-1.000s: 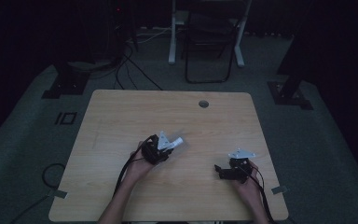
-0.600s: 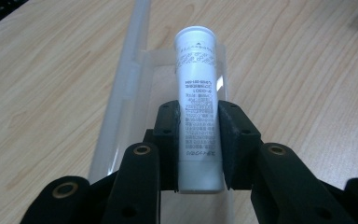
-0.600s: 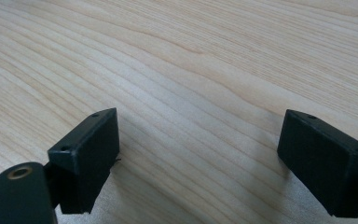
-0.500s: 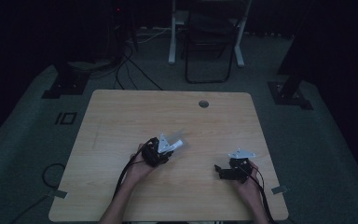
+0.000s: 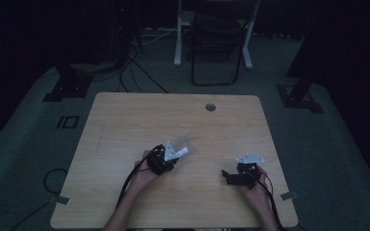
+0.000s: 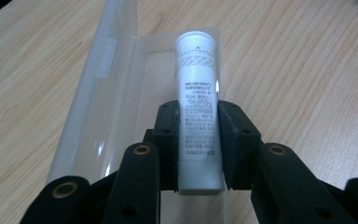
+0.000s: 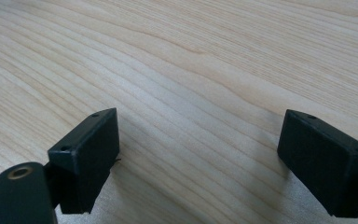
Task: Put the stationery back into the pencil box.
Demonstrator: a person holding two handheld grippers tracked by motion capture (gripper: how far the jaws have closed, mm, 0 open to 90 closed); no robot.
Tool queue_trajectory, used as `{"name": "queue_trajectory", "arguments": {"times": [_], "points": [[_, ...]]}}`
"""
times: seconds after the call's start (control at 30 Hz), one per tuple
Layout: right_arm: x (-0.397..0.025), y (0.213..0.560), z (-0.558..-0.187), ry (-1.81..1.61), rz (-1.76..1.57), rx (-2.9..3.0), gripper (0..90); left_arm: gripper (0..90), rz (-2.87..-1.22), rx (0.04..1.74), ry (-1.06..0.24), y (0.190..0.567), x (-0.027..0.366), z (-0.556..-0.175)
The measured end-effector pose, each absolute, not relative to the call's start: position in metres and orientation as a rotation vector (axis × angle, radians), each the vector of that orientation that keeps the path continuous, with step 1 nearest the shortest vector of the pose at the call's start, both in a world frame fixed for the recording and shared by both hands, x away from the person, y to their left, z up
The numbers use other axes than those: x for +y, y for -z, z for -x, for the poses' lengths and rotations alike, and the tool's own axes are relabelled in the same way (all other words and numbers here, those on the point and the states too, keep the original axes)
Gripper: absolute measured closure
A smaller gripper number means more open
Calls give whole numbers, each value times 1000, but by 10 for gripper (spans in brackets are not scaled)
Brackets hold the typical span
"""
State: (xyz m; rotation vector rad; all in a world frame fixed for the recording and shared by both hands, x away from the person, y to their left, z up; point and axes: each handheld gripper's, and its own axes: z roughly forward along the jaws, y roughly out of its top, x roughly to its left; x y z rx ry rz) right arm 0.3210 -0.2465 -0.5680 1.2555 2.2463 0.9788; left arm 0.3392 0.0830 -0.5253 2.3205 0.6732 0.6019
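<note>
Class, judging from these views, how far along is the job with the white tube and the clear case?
Done: the left gripper has gripped the white tube. In hand: it holds the tube over the open clear case. Left: releasing the tube; the right gripper waits open over the table.

dim room; grey carpet (image 5: 318, 144); folding chair (image 5: 215, 43) behind table (image 5: 125, 115).

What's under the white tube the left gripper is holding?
Under the white tube lies a clear plastic case, open on the wooden table. The left gripper fingers hide the tube's lower sides, so contact with the case is unclear.
</note>
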Motion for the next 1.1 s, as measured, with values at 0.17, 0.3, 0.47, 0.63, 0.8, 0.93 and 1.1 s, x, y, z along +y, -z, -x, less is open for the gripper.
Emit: {"name": "queue_trajectory", "arguments": {"times": [0.17,0.3,0.47,0.63,0.8,0.93,1.1], "points": [[-247,568,-321,-979,-1255,2246,126,708,-2326,675,-620,526,84,-339],[-247,568,-321,-979,-1255,2246,126,708,-2331,680,-630,528,84,-340],[-247,568,-321,-979,-1256,2246,126,706,-2341,686,-640,530,84,-341],[-247,568,-321,-979,-1256,2246,126,695,-2342,687,-654,531,85,-341],[-247,568,-321,-979,-1256,2247,126,627,-2323,685,-644,525,86,-338],[-246,568,-321,-979,-1256,2246,126,607,-2280,672,-625,517,89,-332],[-247,568,-321,-979,-1255,2247,126,584,-2231,658,-584,507,93,-322]]}}
